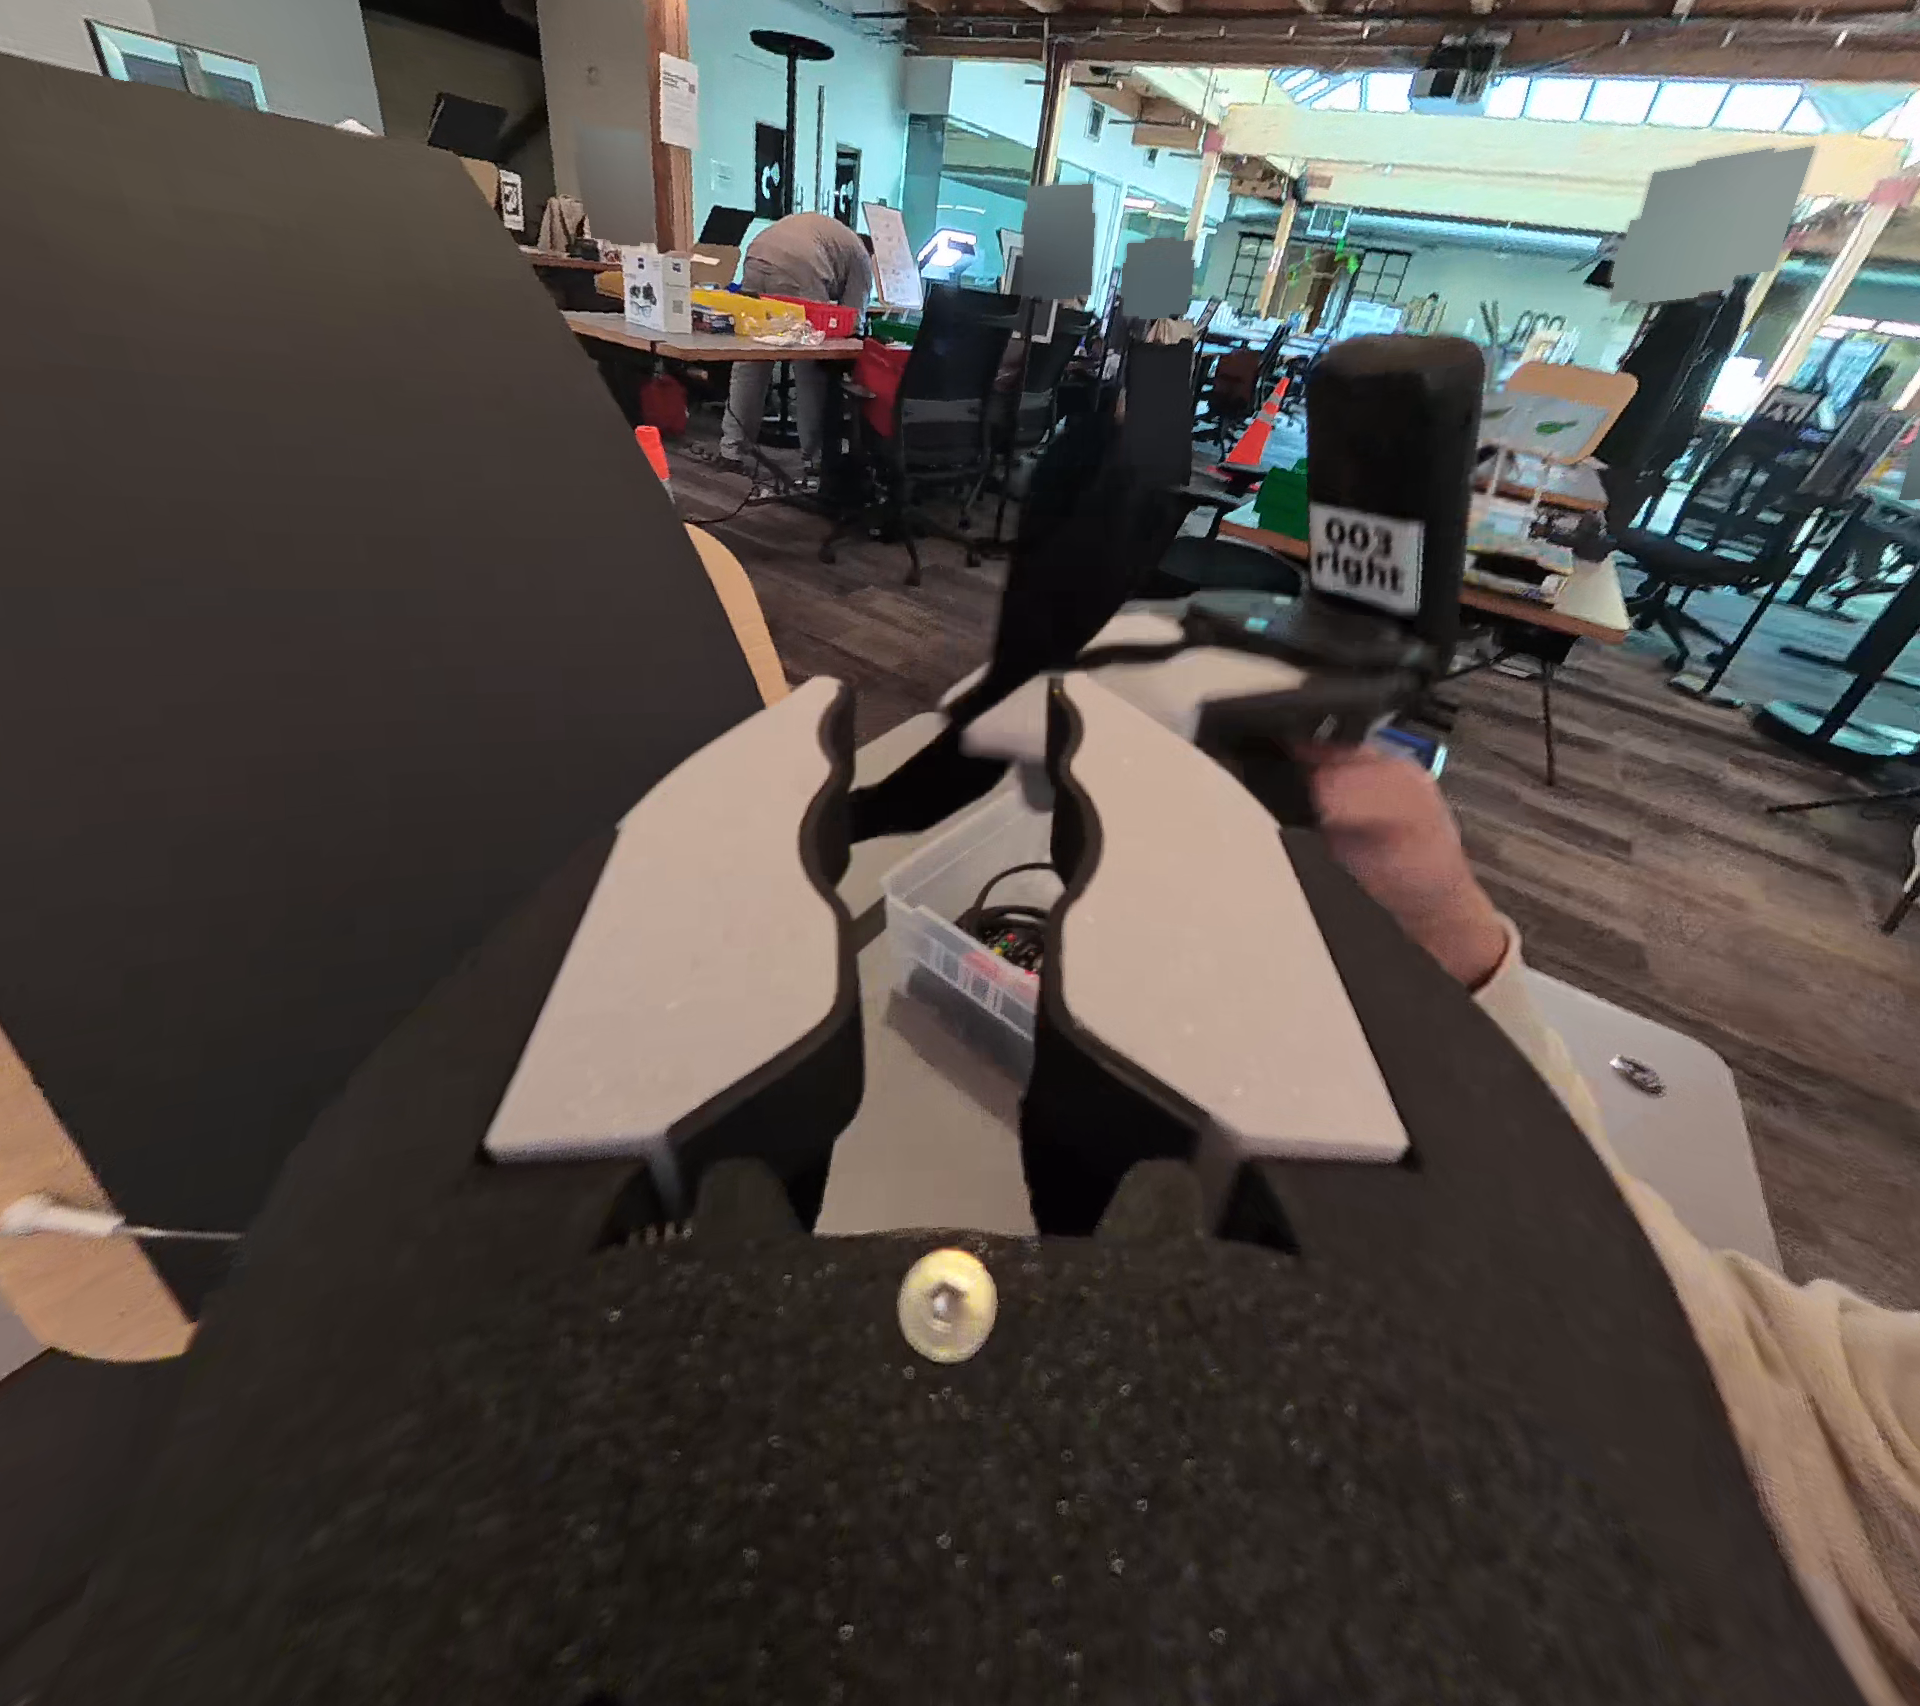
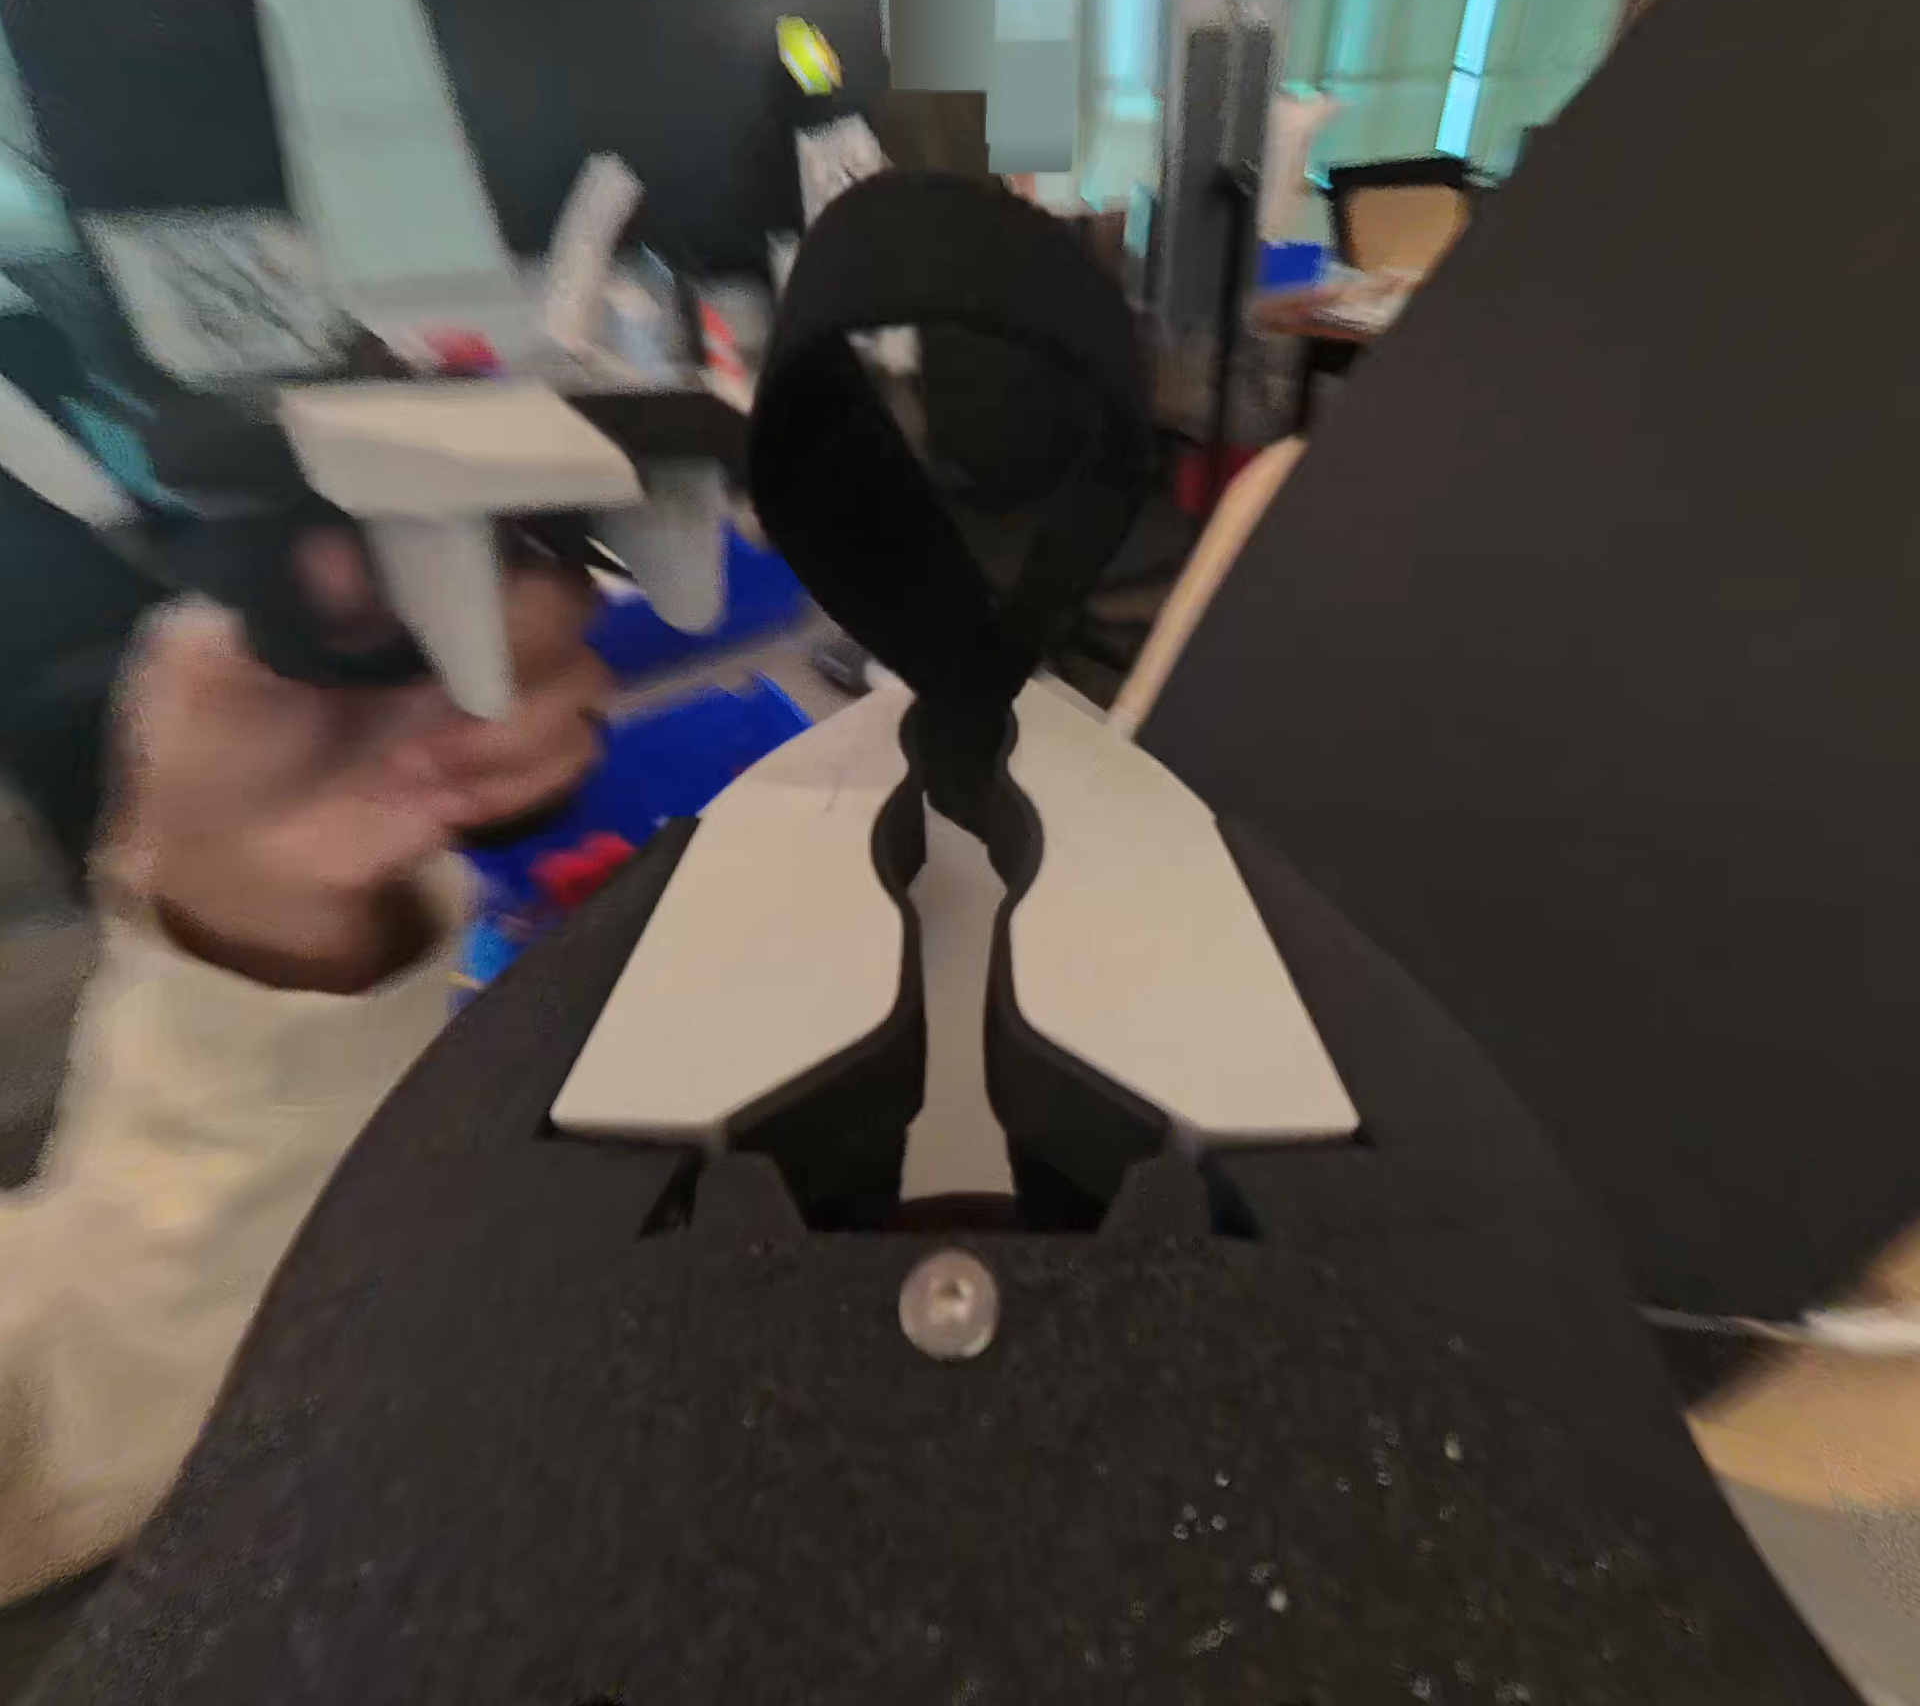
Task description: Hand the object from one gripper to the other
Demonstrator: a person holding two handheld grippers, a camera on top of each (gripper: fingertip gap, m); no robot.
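In the left wrist view, we hold the left gripper (image 1: pixel 945 783) with jaws wide, ready around the black strap (image 1: pixel 1081 534). In the right wrist view, our right gripper (image 2: pixel 961 763) pinches the strap's twisted end, looping it upward for transfer.

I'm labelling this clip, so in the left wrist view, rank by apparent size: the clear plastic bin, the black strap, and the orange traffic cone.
1. black strap
2. clear plastic bin, partly hidden by the left gripper, so nearly a tie
3. orange traffic cone, far off, so it only looks smallest
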